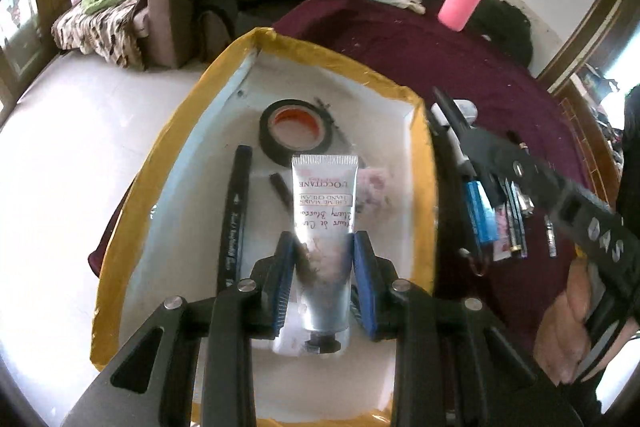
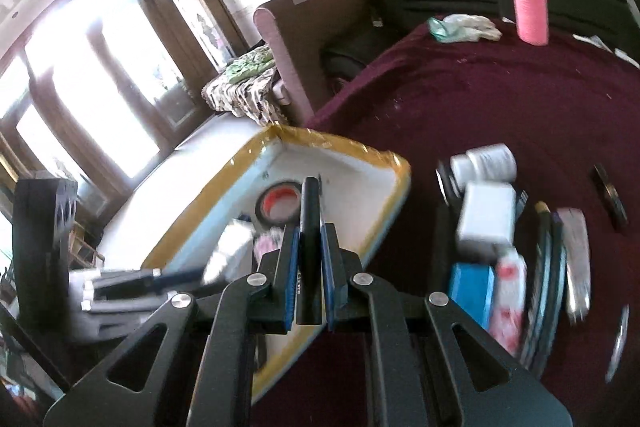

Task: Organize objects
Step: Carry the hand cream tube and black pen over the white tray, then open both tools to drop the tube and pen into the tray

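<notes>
1. Over the yellow-rimmed white tray (image 1: 420,163), we are holding a hand cream tube (image 1: 324,227) in the left gripper (image 1: 323,255), its fingers pressing narrowly on both sides.
2. Under it in the tray are lying a black tape roll (image 1: 294,135) and a black pen (image 1: 234,219).
3. Our right gripper (image 2: 310,259) is clamping a slim black pen-like stick (image 2: 309,247) above the tray's near rim.
4. Beside the tray, on the maroon-clothed surface (image 2: 480,99), small bottles, boxes and pens are crowding together; a pink bottle (image 2: 530,11) is standing well apart.
5. We are reading "L'OCCITANE", "HAND CREAM" and "Cherry Blossom" on the tube.
</notes>
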The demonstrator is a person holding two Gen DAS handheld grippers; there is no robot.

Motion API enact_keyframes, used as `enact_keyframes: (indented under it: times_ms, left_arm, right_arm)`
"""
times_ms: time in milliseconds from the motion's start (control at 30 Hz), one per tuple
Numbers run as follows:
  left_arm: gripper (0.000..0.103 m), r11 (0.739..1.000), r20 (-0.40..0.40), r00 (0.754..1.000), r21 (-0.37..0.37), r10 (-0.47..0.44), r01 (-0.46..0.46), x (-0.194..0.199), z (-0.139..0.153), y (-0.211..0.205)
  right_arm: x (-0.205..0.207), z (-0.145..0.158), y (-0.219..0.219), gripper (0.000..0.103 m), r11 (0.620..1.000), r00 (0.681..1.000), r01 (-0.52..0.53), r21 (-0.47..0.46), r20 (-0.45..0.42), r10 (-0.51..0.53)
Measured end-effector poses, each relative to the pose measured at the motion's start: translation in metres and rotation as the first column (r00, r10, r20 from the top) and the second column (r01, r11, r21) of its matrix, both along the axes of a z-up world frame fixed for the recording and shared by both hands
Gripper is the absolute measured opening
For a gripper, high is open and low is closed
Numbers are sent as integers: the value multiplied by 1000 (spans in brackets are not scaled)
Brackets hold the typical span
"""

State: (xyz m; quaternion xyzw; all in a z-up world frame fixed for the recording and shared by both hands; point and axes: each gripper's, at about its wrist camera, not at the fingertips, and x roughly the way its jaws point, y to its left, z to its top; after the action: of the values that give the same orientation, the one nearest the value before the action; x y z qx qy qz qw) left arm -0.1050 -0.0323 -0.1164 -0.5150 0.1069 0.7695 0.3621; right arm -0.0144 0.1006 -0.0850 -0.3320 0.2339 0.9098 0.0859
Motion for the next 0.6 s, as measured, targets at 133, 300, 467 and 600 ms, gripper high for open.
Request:
enact_keyframes:
  times_ms: [133, 300, 467, 600]
  left_arm:
    - [25, 999, 0, 1000, -31, 24, -24, -9, -6, -2]
    - [25, 997, 30, 999, -67, 35, -33, -16, -16, 2]
    - [25, 994, 36, 997, -91, 61, -58, -26, -19, 6]
    - [25, 992, 45, 996, -103, 75, -70, -33, -24, 8]
  right_arm:
    - [-33, -8, 5, 9, 1000, 1000, -11, 3, 13, 11]
    - [-48, -27, 14, 9, 999, 999, -13, -32, 30, 14]
    - [-51, -38, 19, 9, 999, 999, -19, -41, 47, 21]
    - [-55, -43, 16, 9, 999, 997, -27, -21, 68, 28]
